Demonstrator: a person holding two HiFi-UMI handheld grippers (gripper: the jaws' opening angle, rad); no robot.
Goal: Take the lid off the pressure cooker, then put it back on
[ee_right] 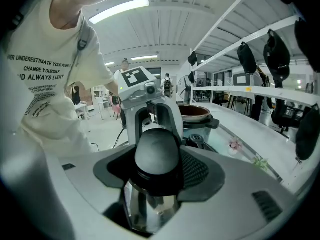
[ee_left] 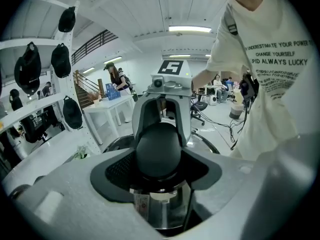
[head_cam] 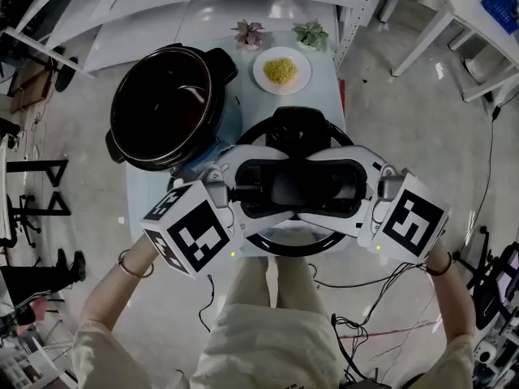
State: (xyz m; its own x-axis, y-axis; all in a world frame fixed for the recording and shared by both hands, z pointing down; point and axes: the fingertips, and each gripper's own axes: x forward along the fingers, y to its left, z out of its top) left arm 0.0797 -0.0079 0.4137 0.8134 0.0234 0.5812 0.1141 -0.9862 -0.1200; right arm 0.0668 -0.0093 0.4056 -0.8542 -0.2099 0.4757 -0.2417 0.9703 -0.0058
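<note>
Forearms reach in from the near edge of the head view, and we see each one carry a gripper with a marker cube, the left cube (head_cam: 186,232) and the right cube (head_cam: 415,220). Just beyond them, the left gripper (head_cam: 276,186) and the right gripper (head_cam: 320,186) face each other from opposite sides and meet at the middle of the lid (head_cam: 296,250). In each gripper view we find the lid's rounded black knob (ee_left: 159,151) sitting between the jaws with the dark pads pressed against its sides, so both pairs of jaws are clamped on the knob while standing fairly wide apart. The lid hangs level over the near right part of the pale blue table (head_cam: 324,104), and we cannot tell whether its black rim touches the tabletop. Farther back and to the left stands the pressure cooker pot (head_cam: 142,112), uncovered, its dark inside bare. To the right of it, at the far side of the table, we see a white plate (head_cam: 263,71) with yellow food (head_cam: 280,70) on it. Farthest away, two small potted plants (head_cam: 249,33) (head_cam: 311,33) stand side by side at the table's far edge.
</note>
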